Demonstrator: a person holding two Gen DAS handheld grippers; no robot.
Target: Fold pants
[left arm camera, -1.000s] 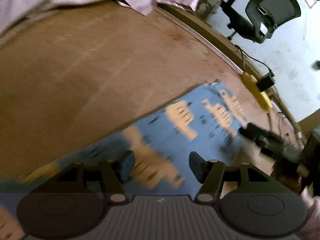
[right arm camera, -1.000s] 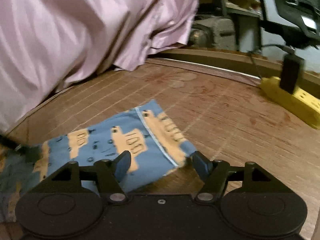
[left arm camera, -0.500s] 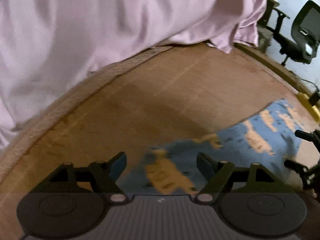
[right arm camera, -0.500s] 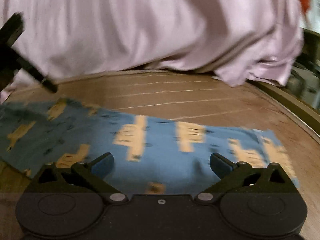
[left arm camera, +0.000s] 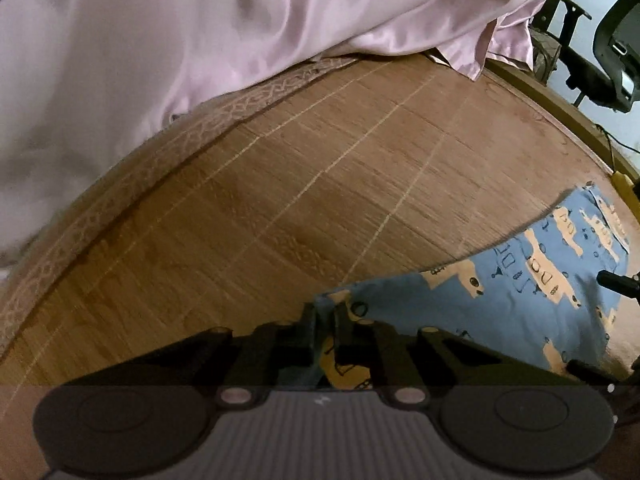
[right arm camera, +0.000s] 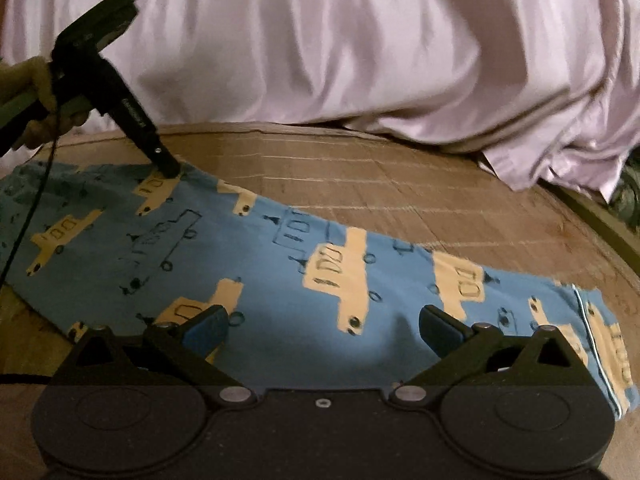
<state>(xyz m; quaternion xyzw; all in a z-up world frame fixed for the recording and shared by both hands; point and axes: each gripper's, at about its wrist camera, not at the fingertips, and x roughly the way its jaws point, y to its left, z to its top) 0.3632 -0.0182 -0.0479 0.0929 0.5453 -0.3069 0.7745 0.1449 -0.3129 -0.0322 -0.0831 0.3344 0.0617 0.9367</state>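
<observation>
Blue pants (right arm camera: 280, 264) printed with yellow vehicles lie stretched across a brown woven mat (right arm camera: 400, 188). In the left wrist view my left gripper (left arm camera: 325, 330) is shut on the far edge of the pants (left arm camera: 500, 304), with cloth pinched between its fingers. The right wrist view shows that same left gripper (right arm camera: 170, 170) pressing down on the pants' far edge at upper left, held by a hand (right arm camera: 44, 120). My right gripper (right arm camera: 323, 322) stands wide open just above the middle of the pants, with nothing between its fingers. The hem end (right arm camera: 600, 340) lies to the right.
Pale pink satin bedding (right arm camera: 360, 40) hangs along the far side of the mat (left arm camera: 280, 200). An office chair (left arm camera: 616, 48) stands on the floor at far right. A yellow power strip (left arm camera: 622, 182) sits by the mat's right edge.
My left gripper has shut on the pants' edge; it was open before. My right gripper has swung left from the hem end to over the middle of the pants.
</observation>
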